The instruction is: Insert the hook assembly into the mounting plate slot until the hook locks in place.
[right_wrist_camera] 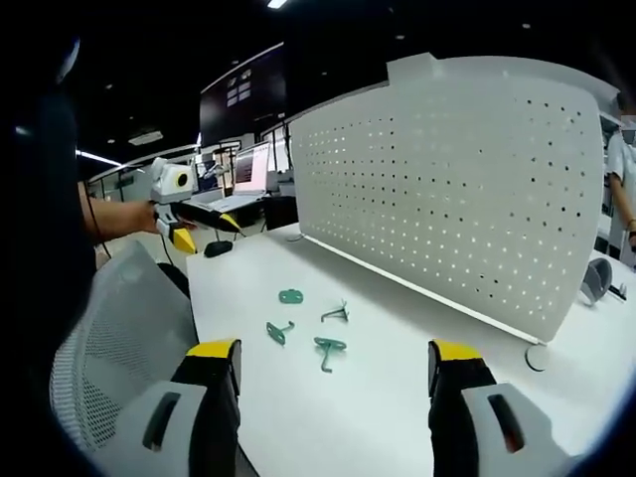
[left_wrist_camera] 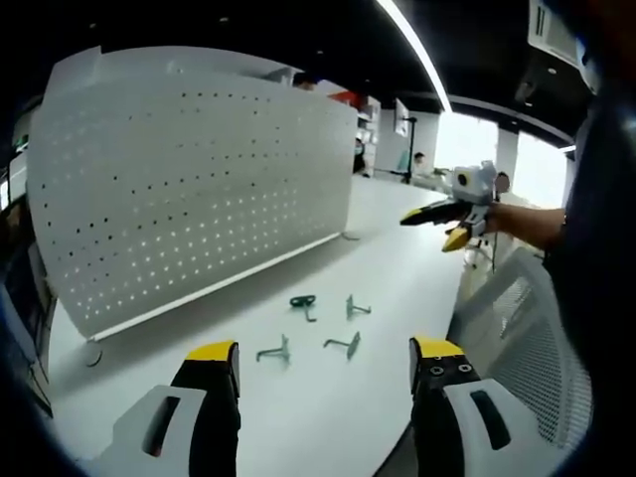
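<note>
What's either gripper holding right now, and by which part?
Nothing is held. The left gripper and the right gripper are both open with empty jaws; the four green hooks lie loose on the table.

Room dim overall, ceiling nearly black. Main light: a ceiling strip light in the left gripper view, plus blown-out windows behind it, clipped to white. White table and pegboard panel are evenly lit and read fine; pegboard holes glow with backlight in the left gripper view. Shadows under the small green hooks are soft and faint. Heavy fisheye bend: the panel's edges curve and detail smears toward the borders. Hooks are small and slightly soft, so their shape is probably unreliable. Background is mushy.
</note>
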